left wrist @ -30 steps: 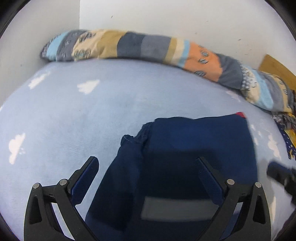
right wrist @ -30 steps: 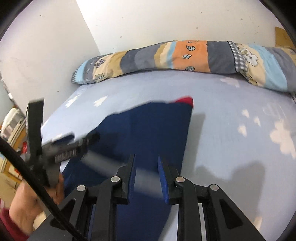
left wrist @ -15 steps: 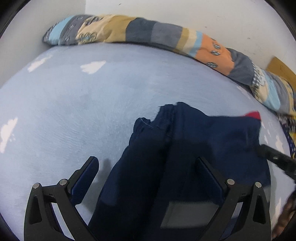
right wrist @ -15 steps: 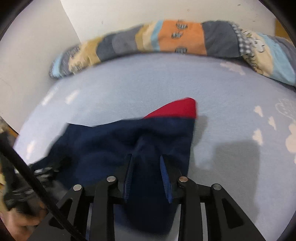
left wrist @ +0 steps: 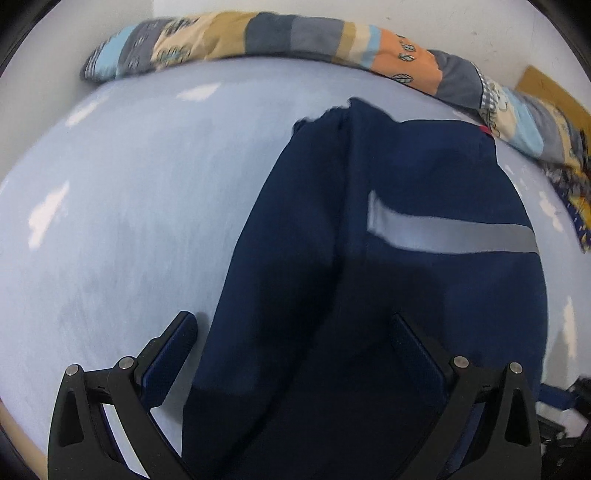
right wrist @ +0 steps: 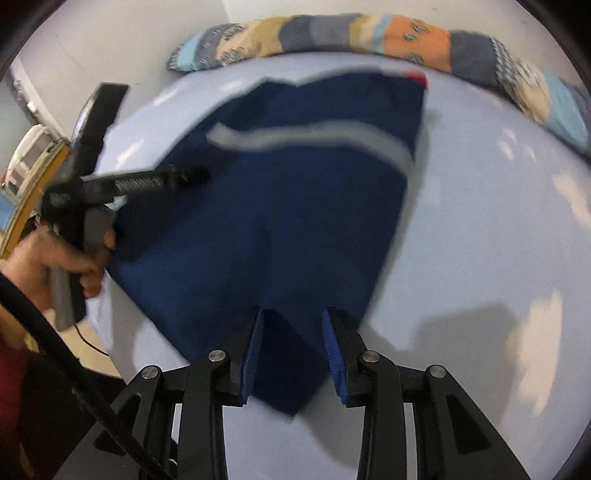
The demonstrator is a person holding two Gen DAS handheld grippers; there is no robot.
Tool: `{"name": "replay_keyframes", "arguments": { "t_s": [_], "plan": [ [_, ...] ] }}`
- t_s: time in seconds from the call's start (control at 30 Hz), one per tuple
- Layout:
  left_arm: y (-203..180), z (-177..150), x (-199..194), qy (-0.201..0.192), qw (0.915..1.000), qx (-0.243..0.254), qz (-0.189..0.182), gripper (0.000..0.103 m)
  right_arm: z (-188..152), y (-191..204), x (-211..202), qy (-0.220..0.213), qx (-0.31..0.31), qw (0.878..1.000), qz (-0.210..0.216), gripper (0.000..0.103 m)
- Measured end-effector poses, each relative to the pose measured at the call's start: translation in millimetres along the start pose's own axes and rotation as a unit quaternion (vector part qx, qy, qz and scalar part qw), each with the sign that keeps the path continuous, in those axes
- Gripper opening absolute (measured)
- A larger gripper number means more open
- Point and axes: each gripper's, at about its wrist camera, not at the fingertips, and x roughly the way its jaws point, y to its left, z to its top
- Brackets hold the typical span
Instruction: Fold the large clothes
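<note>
Where right gripper (right wrist: pixel 295 354) fingers have just been parting, the navy garment (right wrist: pixel 295 206) corner lies loose between them on the bed (right wrist: pixel 480 240). Only this view shows the hand (right wrist: pixel 55 258), frame left. Left gripper (left wrist: pixel 295 354) fingers wide apart over the garment; patchwork bolster (left wrist: pixel 295 33) along the top.

Both fisheye views are evenly and fairly brightly lit, with black vignette corners and strong barrel bending toward the rims. Soft shadows fall on the pale blue bedsheet (right wrist: pixel 480 229) toward four o'clock in the right wrist view. Motion blur smears the navy garment (right wrist: pixel 295 206), its grey stripe (left wrist: pixel 454 232) and the patchwork bolster (left wrist: pixel 295 35) at twelve o'clock.
</note>
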Motion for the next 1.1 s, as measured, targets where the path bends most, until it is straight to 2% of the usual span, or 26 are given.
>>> {"name": "replay_keyframes", "arguments": {
  "t_s": [0.07, 0.17, 0.2, 0.33, 0.4, 0.5, 0.6, 0.67, 0.7, 0.73, 0.8, 0.83, 0.9, 1.0, 1.1],
  "plan": [
    [7.1, -5.1, -0.5, 0.007, 0.9997, -0.021, -0.011, 0.103, -6.4, 0.8, 0.0, -0.015, -0.01, 1.0, -0.011, 0.036],
    [8.4, -11.8, -12.8, 0.005, 0.9997, -0.023, 0.009, 0.103, -1.8, -1.9, -4.4, -0.012, -0.004, 1.0, -0.007, 0.037],
    [7.4, -14.1, -16.6, 0.003, 0.9997, -0.018, 0.013, 0.103, -1.3, -1.4, -10.7, -0.022, -0.005, 1.0, -0.006, 0.036],
    [-2.6, -32.7, -34.0, 0.006, 0.9982, 0.038, 0.046, 0.103, -7.7, 28.1, -30.7, -0.053, -0.075, 0.996, -0.018, 0.036],
    [-5.7, -39.6, -32.3, 0.018, 0.9965, 0.056, 0.06, 0.103, -15.3, 36.3, -19.3, -0.027, -0.082, 0.996, -0.011, 0.036],
    [4.8, -40.9, -28.1, 0.03, 0.9984, 0.03, 0.037, 0.103, -14.4, 30.9, 4.0, 0.002, -0.067, 0.998, -0.008, 0.038],
    [14.3, -35.5, -29.3, 0.031, 0.9992, 0.0, 0.025, 0.103, -6.5, 21.5, 0.4, 0.01, -0.037, 0.999, 0.022, 0.04],
    [18.7, -31.0, -35.7, 0.014, 0.9994, -0.006, 0.03, 0.103, -1.0, 9.7, -9.2, -0.006, -0.009, 0.998, 0.064, 0.041],
    [22.3, -28.6, -39.0, 0.007, 0.9995, -0.014, 0.029, 0.103, 0.6, 2.0, -16.3, -0.015, 0.005, 0.997, 0.082, 0.044],
    [26.1, -26.4, -40.9, 0.003, 0.9994, -0.024, 0.024, 0.103, 3.0, -7.0, -23.7, -0.027, 0.02, 0.995, 0.091, 0.051],
    [35.4, -21.9, -42.1, 0.002, 0.9988, -0.048, 0.009, 0.103, 3.4, -24.1, -31.2, -0.042, 0.049, 0.994, 0.087, 0.061],
    [42.7, -19.5, -41.8, 0.002, 0.9982, -0.059, 0.007, 0.103, 4.1, -37.1, -31.9, -0.044, 0.074, 0.992, 0.09, 0.061],
    [55.1, -13.1, -39.5, 0.004, 0.9962, -0.087, 0.0, 0.103, 3.8, -56.5, -28.4, -0.041, 0.118, 0.987, 0.102, 0.061],
    [73.0, -11.5, -33.2, 0.018, 0.9912, -0.128, -0.031, 0.103, -4.9, -82.6, -19.0, -0.029, 0.187, 0.974, 0.126, 0.061],
    [73.6, -13.0, -22.9, 0.036, 0.9877, -0.146, -0.044, 0.103, -7.7, -90.4, -8.9, -0.014, 0.228, 0.962, 0.151, 0.064]
  ]
}}
